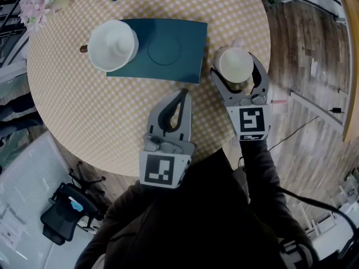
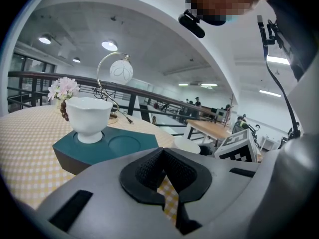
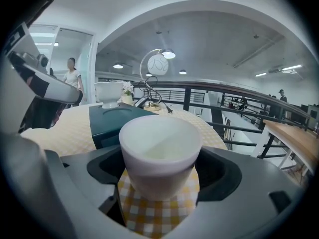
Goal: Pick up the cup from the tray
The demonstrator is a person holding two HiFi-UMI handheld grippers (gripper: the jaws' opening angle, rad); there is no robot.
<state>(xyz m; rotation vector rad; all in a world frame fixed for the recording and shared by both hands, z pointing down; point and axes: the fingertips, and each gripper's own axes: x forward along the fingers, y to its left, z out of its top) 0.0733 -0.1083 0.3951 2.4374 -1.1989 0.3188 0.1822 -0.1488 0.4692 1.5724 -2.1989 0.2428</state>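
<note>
**A:** Starting at the left, why does the footed bowl (image 1: 112,45) sit where it does?

**B:** It stands in the left round recess of the tray (image 1: 190,38), upper left of centre in the head view. I judge the recess is there to stop it sliding. The recess beside it is bare.

**A:** And the left gripper?

**B:** The left gripper (image 1: 184,92), at lower centre, is clenched on nothing. Its tips meet over the cloth just below the tray, and it looks parked out of the way.

**A:** Then the cup?

**B:** The cup (image 1: 235,66) is off the tray, just right of its right edge. It stands upright inside the right gripper (image 1: 234,59), whose curved jaws clasp it from both sides. Whether its base touches the cloth I cannot tell.

**A:** What about the surface?

**B:** It is a round table (image 1: 84,105) under a yellow checked cloth, with flowers (image 1: 35,3) at its upper left rim.

**A:** And the room?

**B:** There is an office chair (image 1: 64,214) at lower left and a wood-plank floor (image 1: 303,49) at right. The gripper views show a large hall with railings and ceiling lights.
</note>
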